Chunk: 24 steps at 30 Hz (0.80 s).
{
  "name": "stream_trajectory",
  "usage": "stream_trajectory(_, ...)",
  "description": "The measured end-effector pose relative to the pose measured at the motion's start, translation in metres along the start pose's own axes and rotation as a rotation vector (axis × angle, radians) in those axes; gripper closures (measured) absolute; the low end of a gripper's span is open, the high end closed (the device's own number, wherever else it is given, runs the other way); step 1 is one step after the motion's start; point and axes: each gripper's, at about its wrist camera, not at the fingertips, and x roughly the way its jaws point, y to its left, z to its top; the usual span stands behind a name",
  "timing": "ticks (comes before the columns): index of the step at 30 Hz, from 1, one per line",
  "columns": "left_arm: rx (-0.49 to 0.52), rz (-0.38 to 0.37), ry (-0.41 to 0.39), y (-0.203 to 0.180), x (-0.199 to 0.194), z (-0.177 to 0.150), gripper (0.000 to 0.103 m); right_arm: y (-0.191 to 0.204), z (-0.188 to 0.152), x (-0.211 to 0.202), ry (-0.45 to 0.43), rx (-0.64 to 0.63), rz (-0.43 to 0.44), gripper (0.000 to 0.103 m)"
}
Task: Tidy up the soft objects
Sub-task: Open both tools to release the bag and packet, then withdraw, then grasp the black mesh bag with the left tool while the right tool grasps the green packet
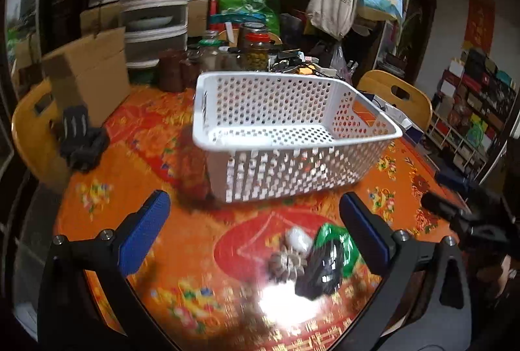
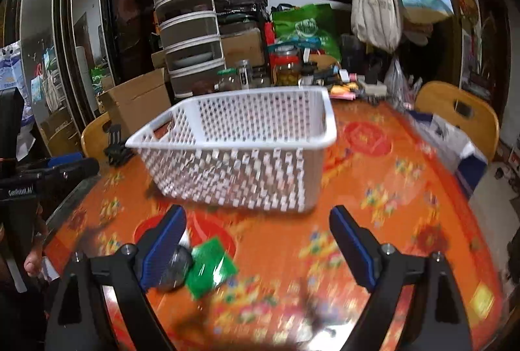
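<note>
On the orange surface (image 1: 97,221) near the empty white basket (image 1: 292,136), both grippers, left (image 1: 260,231) and right (image 2: 256,244), hang wide open, so one should slowly pinch the green soft thing (image 1: 338,244).

black left gripper (image 1: 255,227), blue ribbed pads (image 1: 143,237), silver screws

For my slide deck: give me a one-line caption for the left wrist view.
Open left gripper hovers over small soft items on the orange floral table, the white perforated basket empty beyond.
</note>
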Motion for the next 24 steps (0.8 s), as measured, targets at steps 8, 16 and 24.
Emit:
stream_trajectory(8,0.026,-0.048,0.093,-0.021,0.022,-0.073,0.0,0.007,-0.054,0.0,0.051,0.037,0.024,0.013)
stream_trajectory(16,0.084,-0.076,0.133,-0.06,0.044,-0.101,0.002,-0.002,-0.072,0.007,0.069,0.09,0.036,0.013)
stream_trajectory(24,0.083,-0.028,0.17,-0.071,0.067,-0.105,0.032,-0.007,-0.073,0.011,0.08,0.109,0.051,0.013)
